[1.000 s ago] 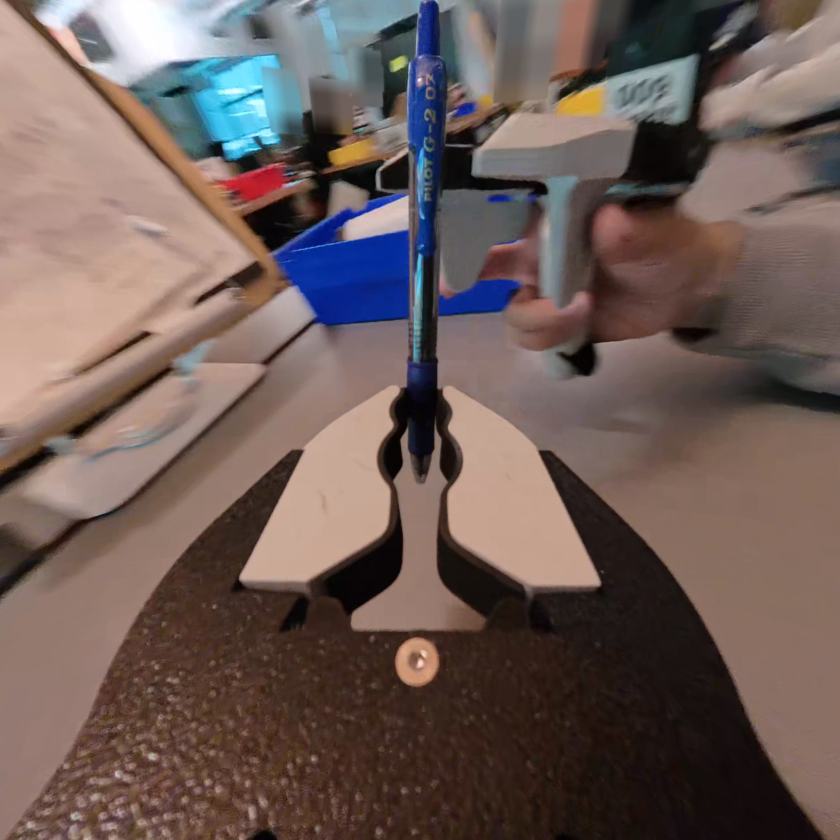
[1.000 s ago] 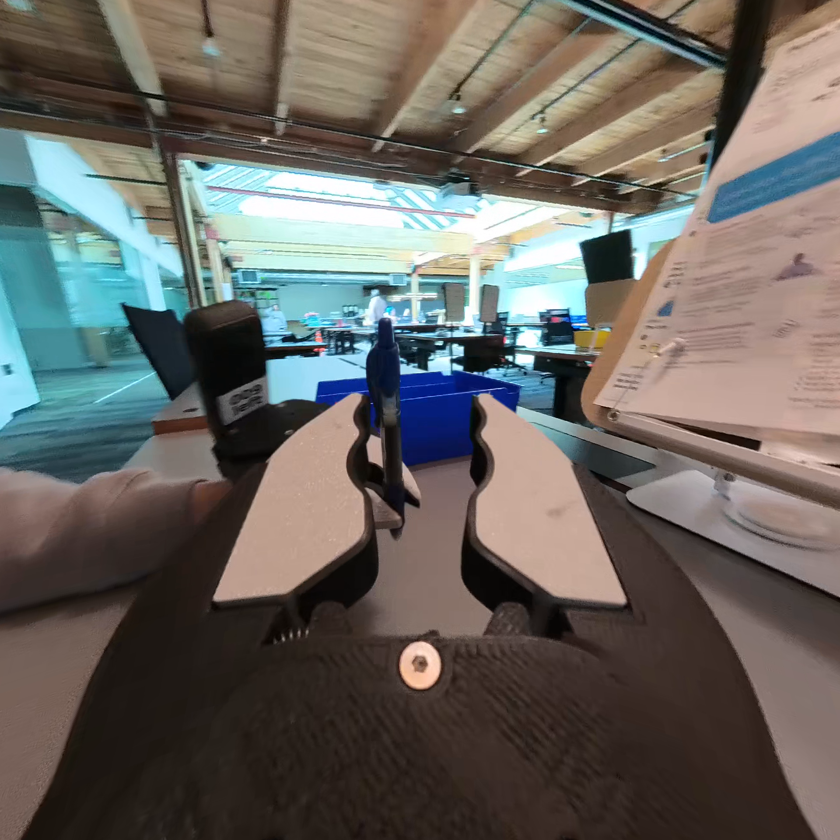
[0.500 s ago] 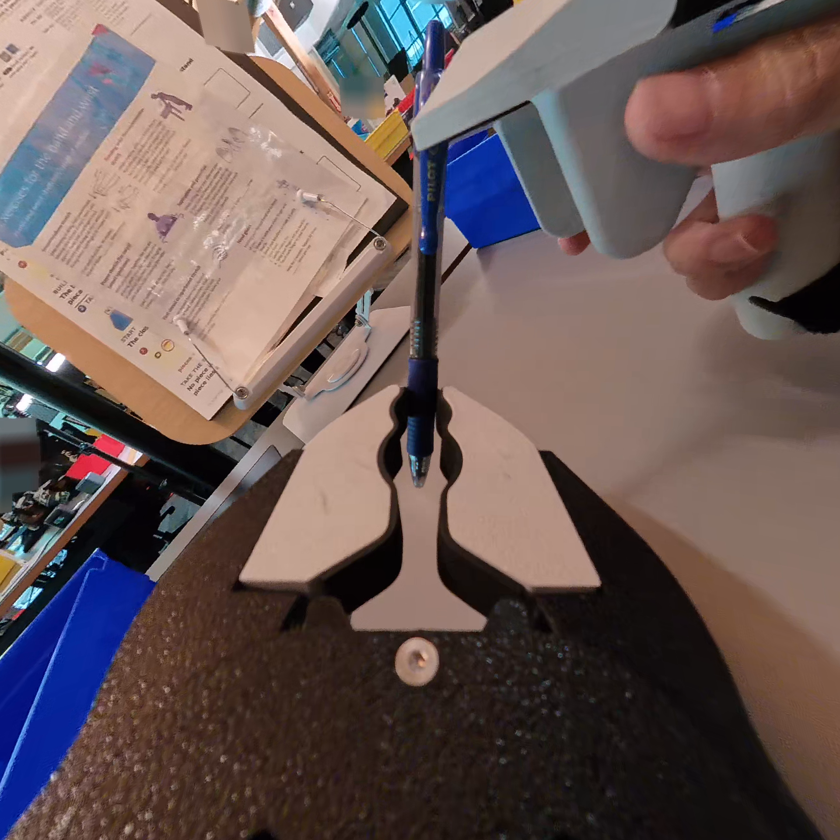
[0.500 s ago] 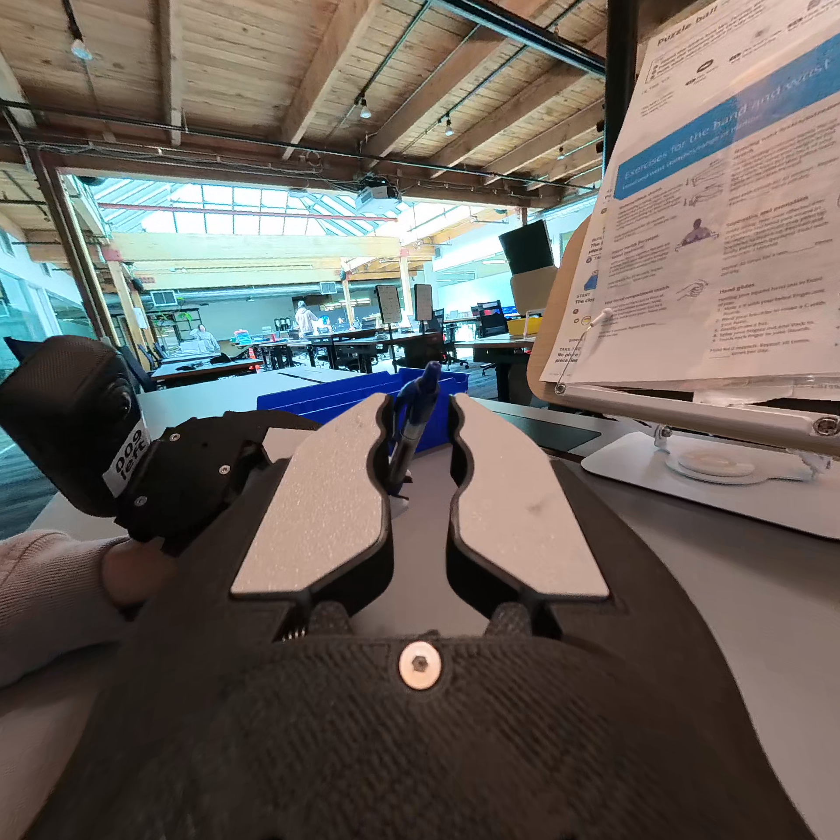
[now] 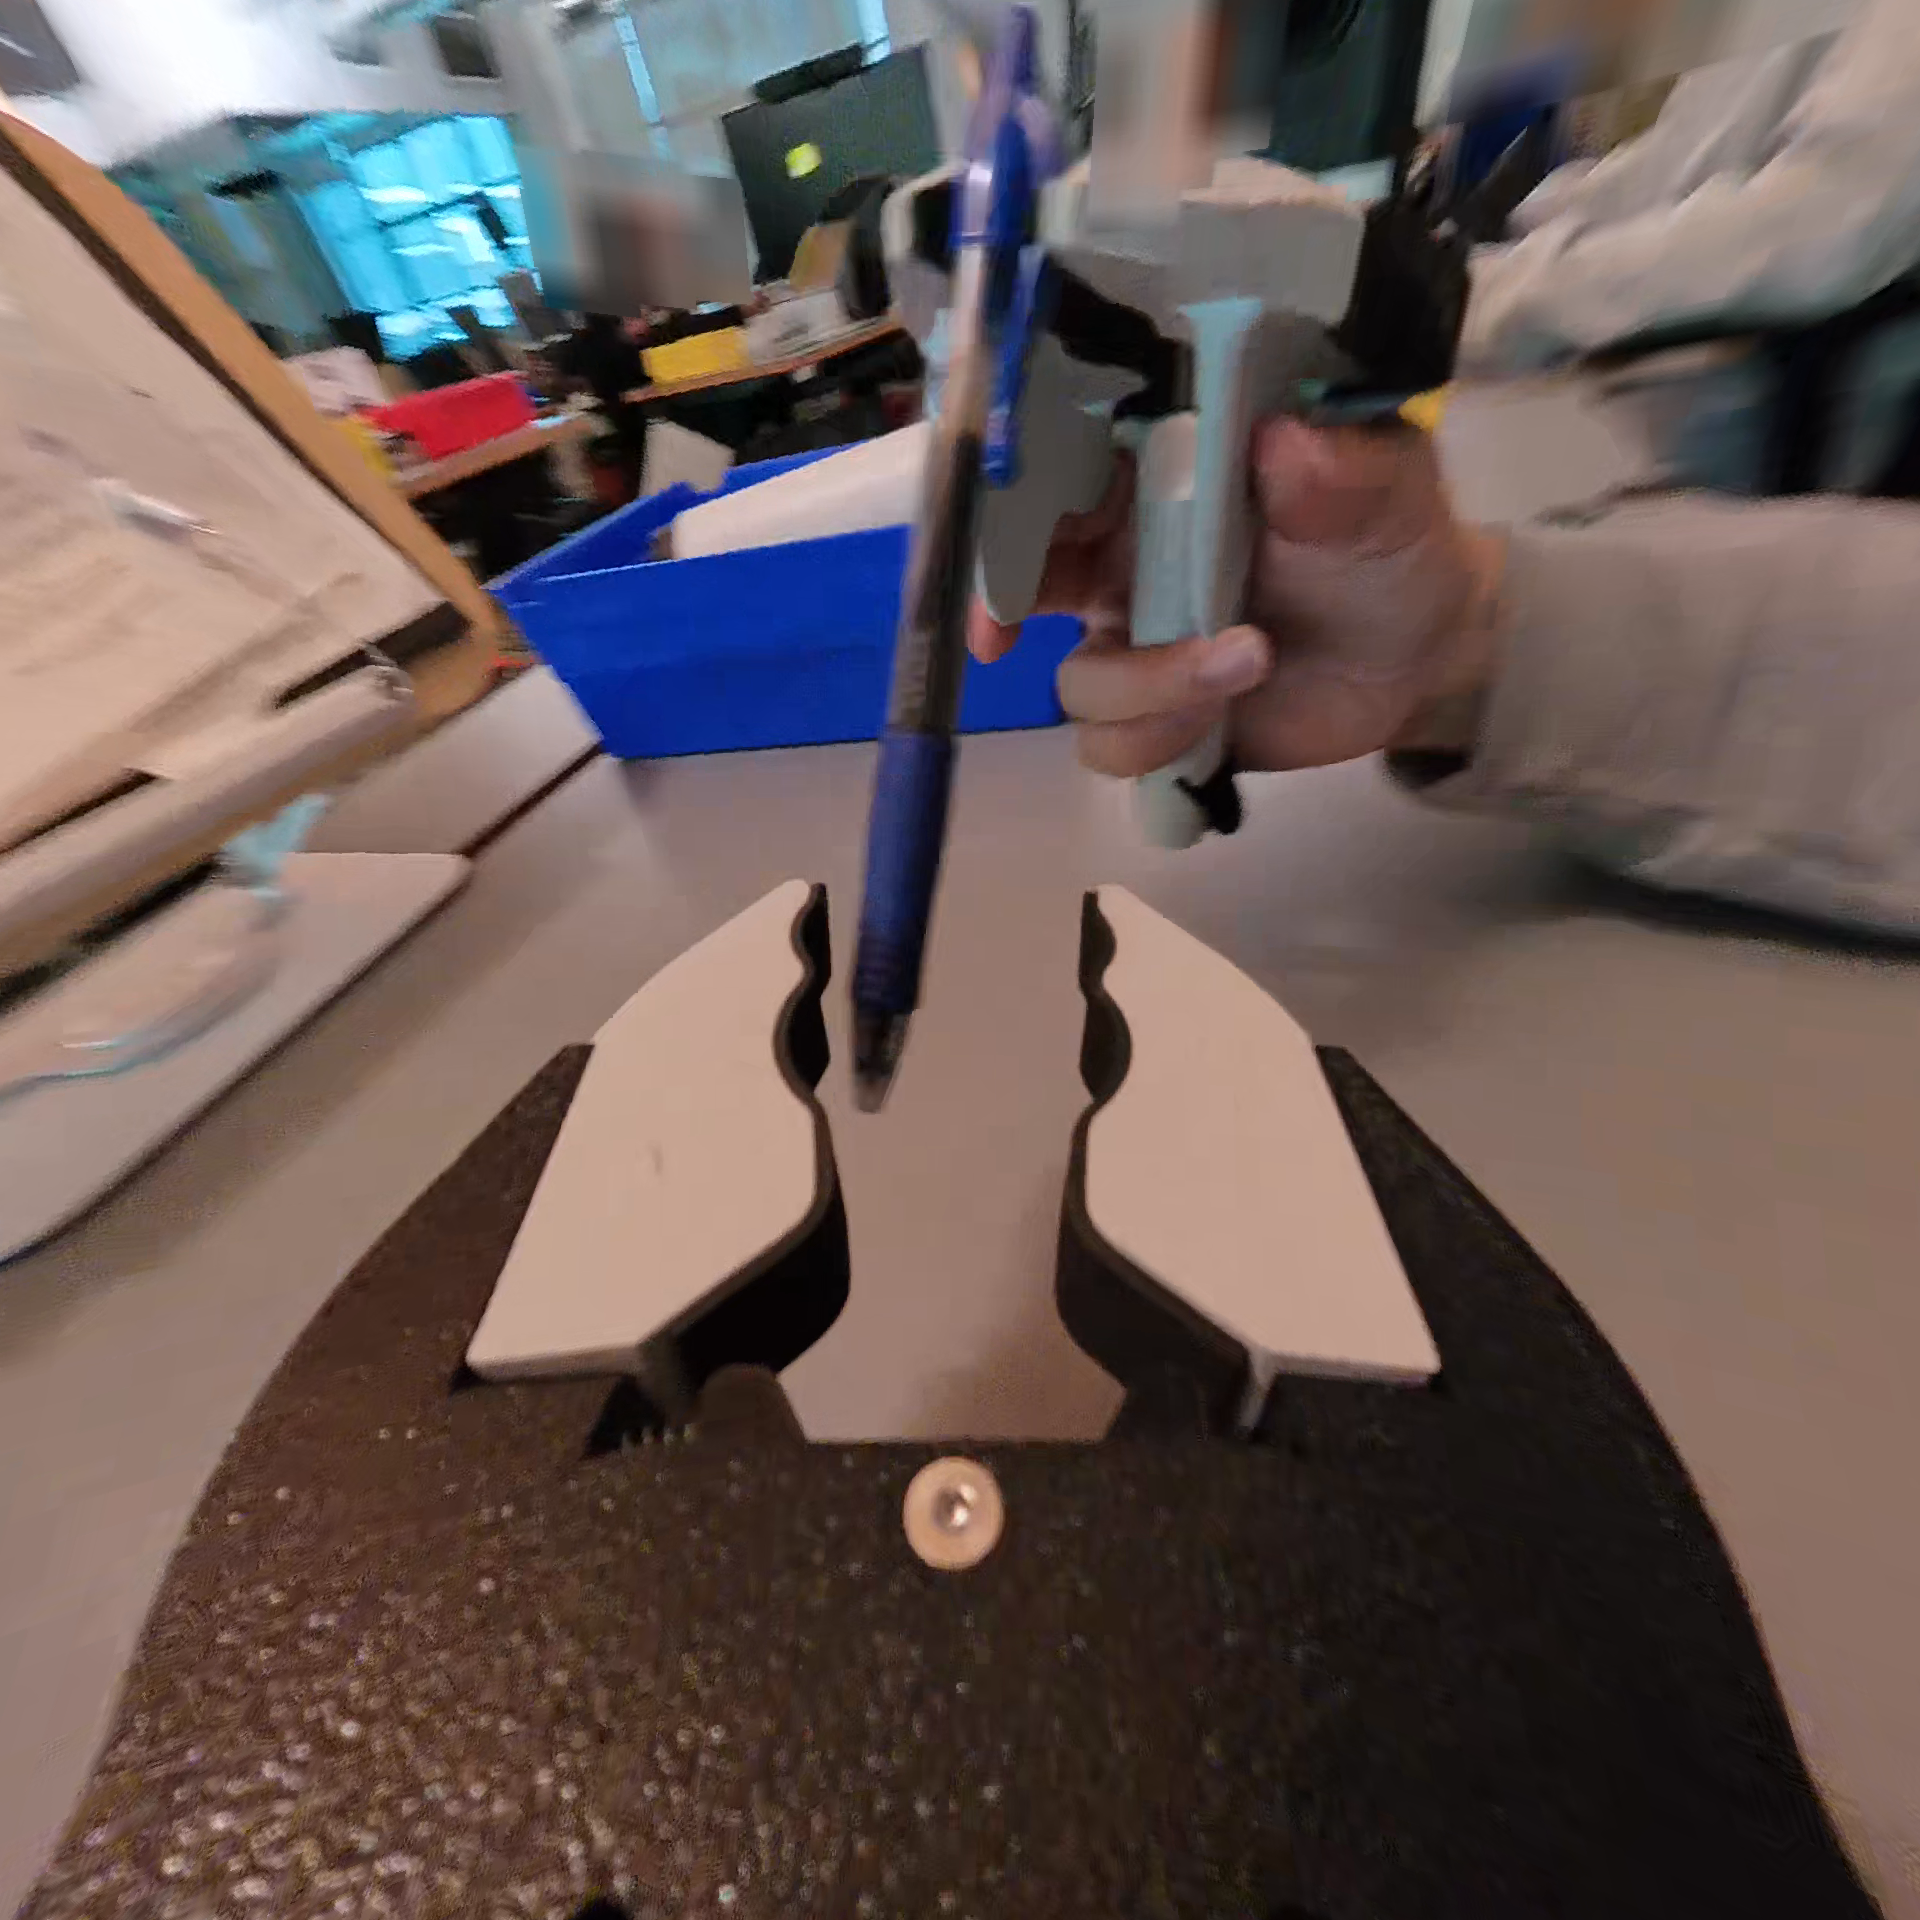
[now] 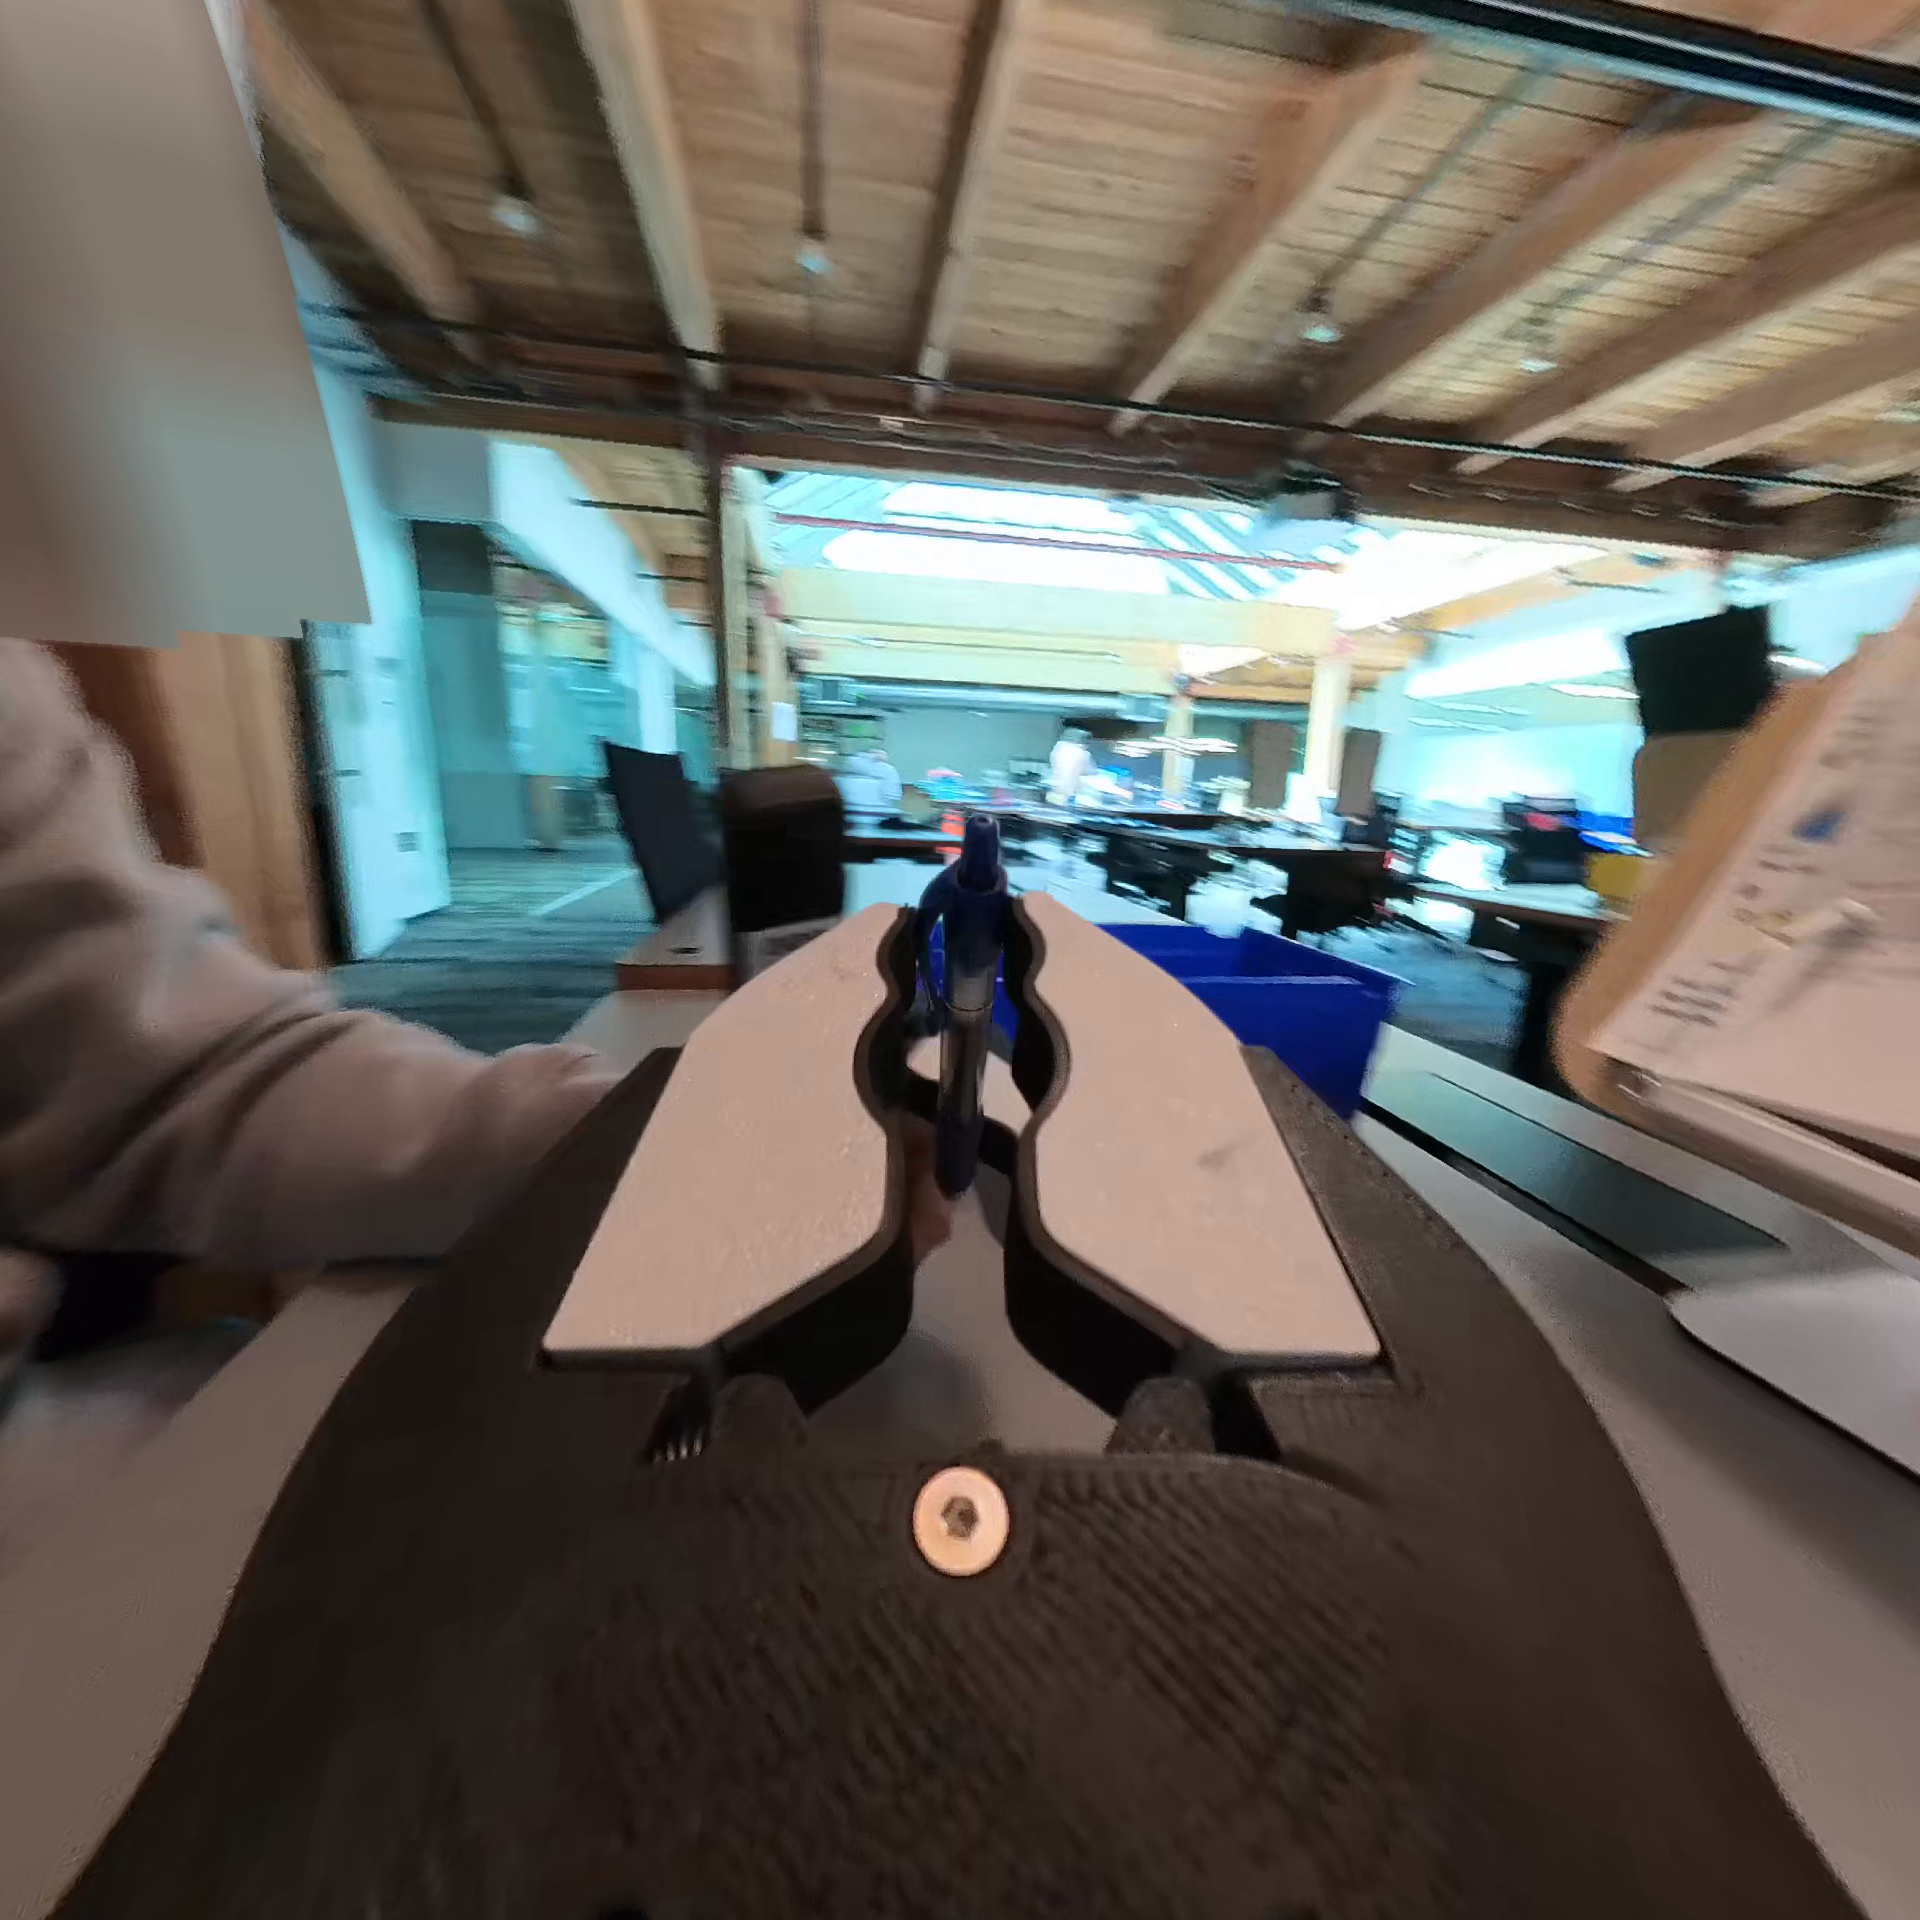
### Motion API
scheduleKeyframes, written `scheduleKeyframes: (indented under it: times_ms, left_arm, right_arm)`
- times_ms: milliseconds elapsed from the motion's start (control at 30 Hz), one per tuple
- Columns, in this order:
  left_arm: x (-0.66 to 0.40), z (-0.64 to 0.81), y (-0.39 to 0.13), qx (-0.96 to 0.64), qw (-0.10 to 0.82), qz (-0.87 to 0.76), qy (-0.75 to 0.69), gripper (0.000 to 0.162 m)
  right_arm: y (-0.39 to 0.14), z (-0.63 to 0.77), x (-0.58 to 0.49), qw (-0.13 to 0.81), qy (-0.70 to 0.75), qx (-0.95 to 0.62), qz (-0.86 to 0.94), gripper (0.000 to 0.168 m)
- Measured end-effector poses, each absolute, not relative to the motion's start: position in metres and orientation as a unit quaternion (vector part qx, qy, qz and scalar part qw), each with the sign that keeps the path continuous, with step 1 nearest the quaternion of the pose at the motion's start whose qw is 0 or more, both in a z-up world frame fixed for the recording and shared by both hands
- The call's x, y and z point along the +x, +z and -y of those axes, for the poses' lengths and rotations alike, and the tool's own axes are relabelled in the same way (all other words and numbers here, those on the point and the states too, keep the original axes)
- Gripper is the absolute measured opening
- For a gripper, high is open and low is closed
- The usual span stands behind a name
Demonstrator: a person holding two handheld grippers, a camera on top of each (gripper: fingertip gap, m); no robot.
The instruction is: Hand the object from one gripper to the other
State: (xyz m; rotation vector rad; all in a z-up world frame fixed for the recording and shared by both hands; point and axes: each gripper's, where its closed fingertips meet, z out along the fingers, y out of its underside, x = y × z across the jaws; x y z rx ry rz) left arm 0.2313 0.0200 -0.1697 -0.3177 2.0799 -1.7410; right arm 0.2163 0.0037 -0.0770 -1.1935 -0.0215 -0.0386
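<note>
A blue pen point(image 5: 914, 665) stands nearly upright, tip down. In the left wrist view my left gripper point(image 5: 951, 914) is open, its jaws spread wide on either side of the pen's lower grip, with a gap on both sides. The right gripper point(image 5: 977, 270) shows farther off in that view, closed on the pen's upper part, held by a hand point(image 5: 1340, 623). In the right wrist view my right gripper point(image 6: 961, 925) is shut on the pen point(image 6: 961, 1029), which sticks up between the fingertips. The pen's tip hangs above the grey table point(image 5: 1455, 1091).
A blue bin point(image 5: 748, 634) stands at the table's back. A tilted wooden board with a printed sheet point(image 5: 156, 520) on a white stand base point(image 5: 208, 997) is at the left; it also shows at the right in the right wrist view point(image 6: 1787, 935). A grey sleeve point(image 6: 208, 1039) is at the left. The left gripper's tips are roughly 9 cm from the right gripper's.
My left gripper has opened and let go of the pen. My right gripper has closed on the pen's upper part and now holds it. Both views have swung round.
</note>
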Motion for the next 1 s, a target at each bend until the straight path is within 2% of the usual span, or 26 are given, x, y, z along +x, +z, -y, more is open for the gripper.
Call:
scheduleKeyframes:
  times_ms: [200, 300, 433, 500, 633, 733, 767, 867, 1000]
  left_arm:
    - [0.184, -0.016, -0.153, -0.097, -0.107, -0.694, -0.706, 0.033]
    - [0.176, -0.018, -0.153, -0.098, -0.17, -0.685, -0.702, 0.024]
    - [0.17, -0.013, -0.172, -0.077, -0.151, -0.728, -0.665, 0.024]
    - [0.172, -0.011, -0.174, -0.068, -0.117, -0.735, -0.664, 0.013]
    - [0.18, -0.013, -0.17, -0.062, -0.08, -0.731, -0.675, 0.011]
    - [0.198, -0.02, -0.166, -0.106, -0.049, -0.722, -0.682, 0.011]
    - [0.207, -0.024, -0.164, -0.132, -0.04, -0.715, -0.686, 0.011]
    - [0.239, -0.042, -0.16, -0.237, -0.022, -0.671, -0.702, 0.011]
    - [0.254, -0.055, -0.174, -0.307, -0.033, -0.676, -0.669, 0.011]
  right_arm:
    - [-0.082, 0.006, 0.188, 0.808, 0.027, -0.579, 0.101, 0.016]
    - [-0.087, 0.006, 0.179, 0.797, 0.057, -0.59, 0.119, 0.016]
    - [-0.09, 0.001, 0.175, 0.789, 0.068, -0.598, 0.124, 0.016]
    - [-0.093, -0.001, 0.176, 0.785, 0.063, -0.605, 0.121, 0.016]
    - [-0.091, 0.001, 0.189, 0.792, 0.036, -0.603, 0.091, 0.016]
    - [-0.094, 0.001, 0.217, 0.799, -0.058, -0.599, 0.027, 0.02]
    - [-0.098, 0.001, 0.229, 0.786, -0.115, -0.608, 0.01, 0.027]
    - [-0.111, 0.003, 0.265, 0.686, -0.342, -0.642, -0.007, 0.061]
    - [-0.122, -0.002, 0.278, 0.45, -0.618, -0.635, 0.11, 0.065]
